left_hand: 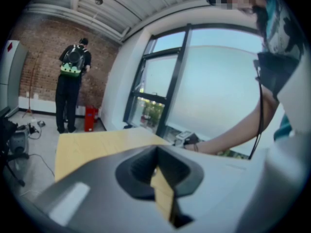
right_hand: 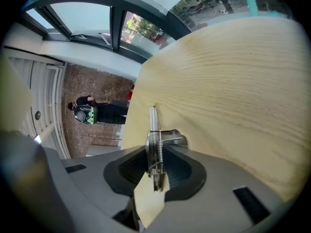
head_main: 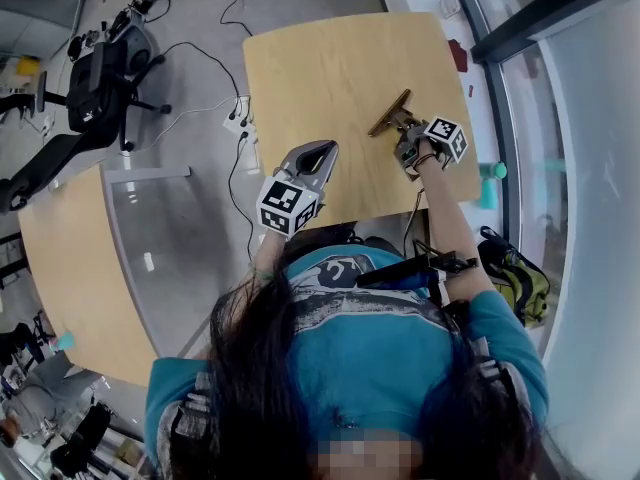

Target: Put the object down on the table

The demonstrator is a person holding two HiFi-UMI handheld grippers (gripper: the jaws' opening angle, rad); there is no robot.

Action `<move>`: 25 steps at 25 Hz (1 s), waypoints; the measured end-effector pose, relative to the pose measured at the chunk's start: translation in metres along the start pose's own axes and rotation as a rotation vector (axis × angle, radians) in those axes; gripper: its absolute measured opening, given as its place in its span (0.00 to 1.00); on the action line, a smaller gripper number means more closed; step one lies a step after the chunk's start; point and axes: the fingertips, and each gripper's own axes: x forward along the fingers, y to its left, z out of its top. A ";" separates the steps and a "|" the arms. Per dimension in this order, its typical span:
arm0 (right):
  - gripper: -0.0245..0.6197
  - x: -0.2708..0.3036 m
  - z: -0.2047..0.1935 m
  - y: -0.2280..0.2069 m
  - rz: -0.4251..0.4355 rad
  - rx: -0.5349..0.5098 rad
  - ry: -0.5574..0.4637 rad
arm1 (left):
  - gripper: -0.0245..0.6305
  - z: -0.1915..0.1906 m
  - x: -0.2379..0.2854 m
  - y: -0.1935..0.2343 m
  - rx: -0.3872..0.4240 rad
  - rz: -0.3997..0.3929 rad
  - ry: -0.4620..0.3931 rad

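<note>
Toward the far right of the light wooden tabletop (head_main: 320, 78), the right gripper (head_main: 406, 130) holds a metal spring tool (head_main: 390, 113). Its jaws are closed on the tool's rear end, one pad on each side, with the coil spring standing upright between them. The tool's long flat bar sticks out past the jaw tips, pointing away from the person and slanting down to the wood. It sits very low over the tabletop, but I cannot tell whether the tip touches it.

The left gripper (head_main: 318, 153) hangs over the near left edge of the same tabletop, well apart from the tool. Its jaws are together with nothing between them.

On the floor to the person's right, a yellow-green bag (head_main: 518, 278) sits beside the glass wall; its contents cannot be seen. A second wooden tabletop (head_main: 70, 268) stands off to the left.
</note>
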 end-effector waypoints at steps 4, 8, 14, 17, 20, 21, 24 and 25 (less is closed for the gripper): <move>0.20 0.001 -0.006 0.005 0.015 -0.026 0.039 | 0.04 -0.001 -0.001 -0.003 0.002 0.000 0.002; 0.25 -0.006 -0.008 0.007 0.009 -0.038 0.039 | 0.04 0.000 -0.002 -0.008 0.009 -0.005 0.001; 0.27 -0.030 -0.016 0.001 -0.013 -0.081 0.055 | 0.04 -0.001 0.001 -0.026 0.025 -0.025 0.000; 0.27 -0.050 -0.020 -0.003 -0.013 -0.084 0.030 | 0.04 0.000 0.001 -0.036 0.033 -0.036 -0.002; 0.26 -0.077 -0.025 -0.002 0.016 -0.088 -0.006 | 0.04 0.001 -0.001 -0.047 0.043 -0.042 -0.003; 0.26 -0.088 -0.026 -0.001 0.035 -0.090 -0.020 | 0.04 0.001 -0.002 -0.053 0.046 -0.044 -0.004; 0.26 -0.124 -0.036 0.004 0.107 -0.093 -0.042 | 0.04 -0.002 -0.007 -0.071 0.052 -0.048 -0.007; 0.26 -0.136 -0.040 0.005 0.130 -0.092 -0.044 | 0.04 -0.004 -0.009 -0.078 0.054 -0.049 -0.007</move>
